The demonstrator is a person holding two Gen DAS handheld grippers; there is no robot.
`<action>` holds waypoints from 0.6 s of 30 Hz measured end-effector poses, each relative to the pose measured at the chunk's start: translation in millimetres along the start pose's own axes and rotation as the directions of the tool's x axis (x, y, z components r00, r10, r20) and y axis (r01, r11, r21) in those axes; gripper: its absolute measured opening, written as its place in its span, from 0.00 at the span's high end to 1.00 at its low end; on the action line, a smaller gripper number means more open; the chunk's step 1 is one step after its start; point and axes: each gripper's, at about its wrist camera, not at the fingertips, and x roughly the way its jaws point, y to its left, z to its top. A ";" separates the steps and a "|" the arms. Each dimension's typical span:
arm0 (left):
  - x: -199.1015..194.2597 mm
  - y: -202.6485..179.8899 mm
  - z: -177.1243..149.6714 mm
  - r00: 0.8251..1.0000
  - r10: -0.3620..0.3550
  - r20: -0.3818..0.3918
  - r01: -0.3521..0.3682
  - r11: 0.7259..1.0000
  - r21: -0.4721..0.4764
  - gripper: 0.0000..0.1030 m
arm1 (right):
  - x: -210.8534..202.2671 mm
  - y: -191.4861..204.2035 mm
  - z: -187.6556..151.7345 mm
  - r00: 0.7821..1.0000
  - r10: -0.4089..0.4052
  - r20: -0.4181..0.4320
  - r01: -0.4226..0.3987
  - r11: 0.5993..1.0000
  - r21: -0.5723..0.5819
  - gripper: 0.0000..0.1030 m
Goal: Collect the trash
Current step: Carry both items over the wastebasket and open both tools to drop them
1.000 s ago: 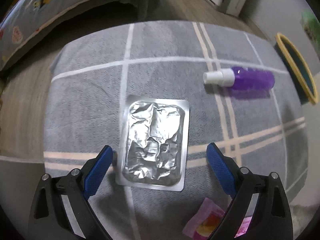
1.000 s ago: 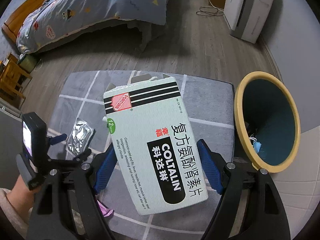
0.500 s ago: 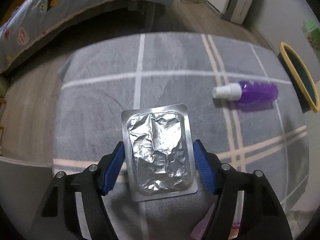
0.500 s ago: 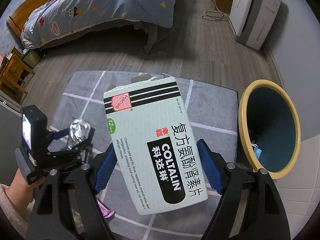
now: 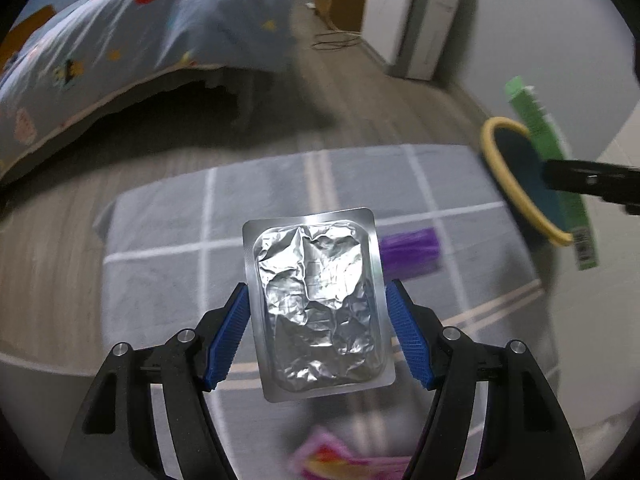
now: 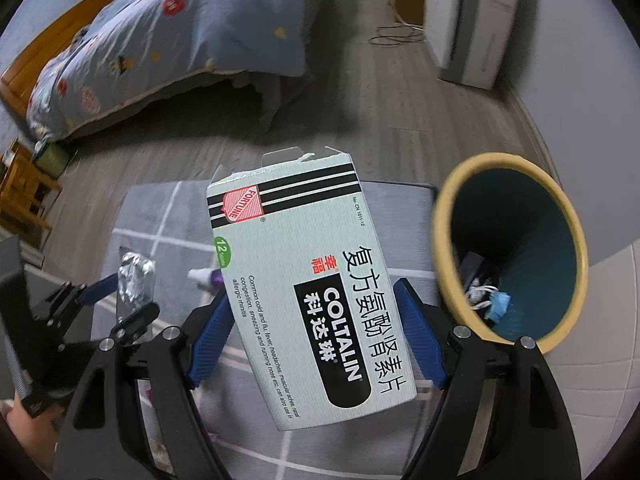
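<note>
My left gripper (image 5: 316,286) is shut on a crumpled silver foil blister pack (image 5: 316,320), its blue pads pressing both long edges, and the pack hangs above the grey rug (image 5: 160,272). My right gripper (image 6: 314,292) is shut on a pale green Coltalin medicine box (image 6: 296,232), held tilted just left of the yellow-rimmed bin (image 6: 442,232). In the left wrist view the box's green side (image 5: 536,120) shows in front of the bin (image 5: 489,148). The right wrist view also shows the foil pack (image 6: 134,276) at the left.
A purple bottle (image 5: 408,248) with a white cap lies on the rug behind the foil pack. A pink wrapper (image 5: 332,456) lies blurred at the near edge. The bin holds some scraps (image 6: 488,296). A bed (image 5: 120,40) and a white appliance (image 5: 416,20) stand beyond on the wood floor.
My left gripper closed on the foil pack, which lay flat on the rug, and lifted it. My right gripper carried the box nearer to the bin.
</note>
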 end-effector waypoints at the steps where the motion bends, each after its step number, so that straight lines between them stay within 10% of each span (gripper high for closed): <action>1: -2.2 -10.6 5.0 1.000 -0.012 0.010 0.012 1.000 0.014 0.32 | -0.8 -10.3 -0.1 1.000 -0.006 0.003 0.006 1.000 0.020 0.25; 18: 23.7 -154.9 76.4 0.991 -0.131 0.003 0.127 0.965 0.230 0.32 | -11.1 -172.6 -23.7 0.991 -0.123 0.049 0.098 0.931 0.350 0.25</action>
